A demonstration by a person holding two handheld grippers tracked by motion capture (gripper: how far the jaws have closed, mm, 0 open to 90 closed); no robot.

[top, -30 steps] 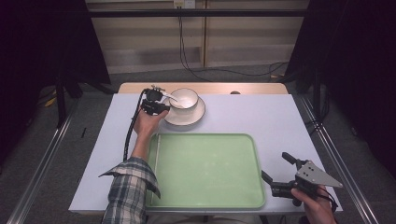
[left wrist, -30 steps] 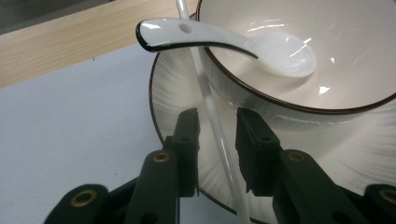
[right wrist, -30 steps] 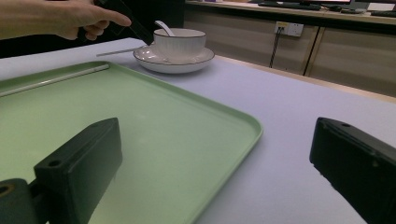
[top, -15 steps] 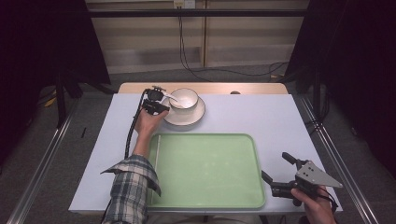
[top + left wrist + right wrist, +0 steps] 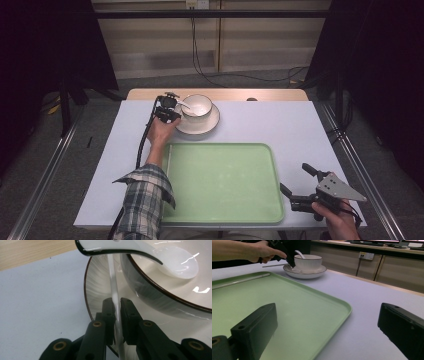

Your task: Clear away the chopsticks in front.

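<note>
At the far left of the bench [image 5: 280, 125], the left hand-held gripper [image 5: 117, 315] is clamped on the rim of a saucer [image 5: 100, 282] — the thin edge runs straight up between the two black jaws, which are pressed nearly together on it. The saucer sits toward the bench's back edge with a bowl [image 5: 197, 105] standing on it and a white spoon [image 5: 155, 257] resting in the bowl, its handle hanging out over the rim toward the gripper.

All three pieces look like glazed ceramic: stiff, smooth, likely slippery under hard jaws, and apt to chip or break if knocked. Stacked, the set is probably heavy for a one-edge pinch, and the bowl and spoon are loose — any tilt could send them sliding. The rim is the only place the jaws can bite; a deep, level hold there seems the safest, or a slide across the bench rather than a lift.

Nearer the person, a green tray [image 5: 220, 180] lies empty, just short of the saucer.

At the right, the right hand-held gripper [image 5: 296, 190] waits beside the tray's near right corner, jaws wide apart and holding nothing, well away from the crockery.
</note>
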